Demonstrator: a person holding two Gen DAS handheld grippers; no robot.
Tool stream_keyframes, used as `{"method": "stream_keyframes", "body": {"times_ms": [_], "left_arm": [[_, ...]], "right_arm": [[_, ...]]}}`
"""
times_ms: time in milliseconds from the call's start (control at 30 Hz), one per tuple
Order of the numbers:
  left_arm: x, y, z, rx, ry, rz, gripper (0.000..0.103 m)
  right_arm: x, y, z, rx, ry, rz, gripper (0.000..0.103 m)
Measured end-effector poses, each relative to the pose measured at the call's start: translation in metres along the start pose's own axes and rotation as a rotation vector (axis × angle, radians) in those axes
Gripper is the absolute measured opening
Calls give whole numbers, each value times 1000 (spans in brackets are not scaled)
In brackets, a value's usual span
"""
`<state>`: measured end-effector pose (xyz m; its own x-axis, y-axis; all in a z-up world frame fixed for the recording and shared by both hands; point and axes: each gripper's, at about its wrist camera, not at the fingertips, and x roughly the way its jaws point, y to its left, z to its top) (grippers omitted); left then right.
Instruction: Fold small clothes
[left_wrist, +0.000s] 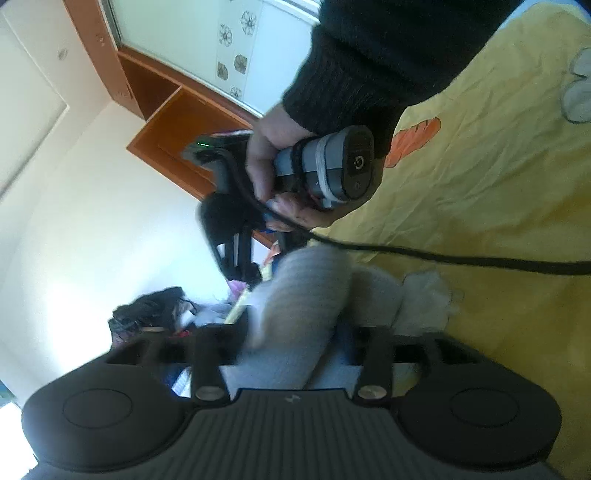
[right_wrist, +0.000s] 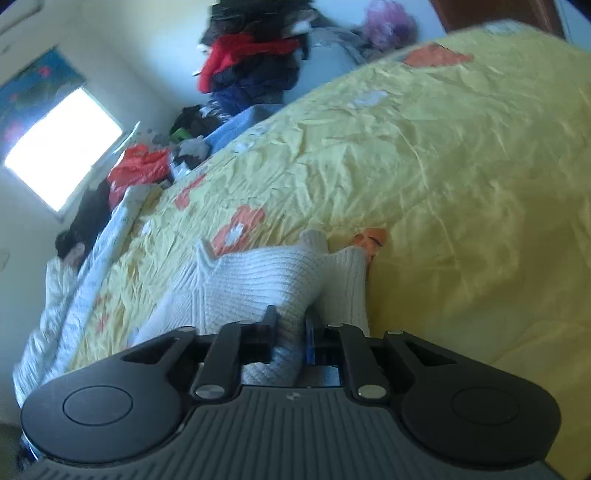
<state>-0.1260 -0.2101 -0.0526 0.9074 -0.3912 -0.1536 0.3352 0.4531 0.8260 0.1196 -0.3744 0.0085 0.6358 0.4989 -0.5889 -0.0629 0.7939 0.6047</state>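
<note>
A small white ribbed knit garment (right_wrist: 258, 277) lies bunched on the yellow bed sheet (right_wrist: 443, 166) with orange flowers. My right gripper (right_wrist: 290, 326) is shut on a fold of it, with cloth pinched between the two black fingers. In the left wrist view the same garment (left_wrist: 303, 302) hangs blurred between the widely spread jaws of my left gripper (left_wrist: 290, 341), and neither finger presses on it. A hand (left_wrist: 269, 162) in a black sleeve holds the right gripper's handle just above the garment.
A black cable (left_wrist: 443, 258) runs across the sheet (left_wrist: 498, 184). A white quilt (right_wrist: 92, 258) lies along the bed's left edge. Beyond the bed are a clothes pile (right_wrist: 251, 66), a red bag (right_wrist: 140, 170) and a bright window (right_wrist: 62, 147). A wooden cupboard (left_wrist: 177, 122) stands on the wall.
</note>
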Motion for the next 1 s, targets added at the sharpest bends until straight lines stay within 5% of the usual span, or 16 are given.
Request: {"method": "stream_keyframes", "body": {"times_ms": [33, 67, 133, 233, 400, 633, 667, 733, 833, 1000], "left_arm": [[-14, 3, -4, -1, -21, 11, 94], [-26, 9, -12, -7, -45, 18, 98], [-45, 25, -29, -27, -55, 17, 99], [-59, 44, -58, -87, 53, 20, 99], [-52, 75, -88, -213, 199, 60, 98], [-43, 109, -85, -436, 196, 23, 96], [-39, 110, -86, -450, 205, 21, 92], [-25, 106, -87, -468, 264, 17, 58], [-22, 114, -92, -543, 295, -21, 35], [-27, 108, -90, -480, 264, -11, 29]], "right_arm": [[0, -4, 0, 27, 1, 13, 31], [-2, -5, 0, 50, 5, 27, 33], [-11, -7, -4, 74, 9, 51, 44], [-22, 3, -10, 27, 16, 71, 55], [-15, 18, -11, -57, 64, 19, 54], [-6, 21, -11, -76, 76, 2, 53], [-6, 20, -12, -80, 71, 2, 52], [-5, 22, -14, -101, 72, 3, 28], [-14, 29, -9, -113, 52, 16, 15], [-38, 37, -3, -195, -4, -17, 12]]}}
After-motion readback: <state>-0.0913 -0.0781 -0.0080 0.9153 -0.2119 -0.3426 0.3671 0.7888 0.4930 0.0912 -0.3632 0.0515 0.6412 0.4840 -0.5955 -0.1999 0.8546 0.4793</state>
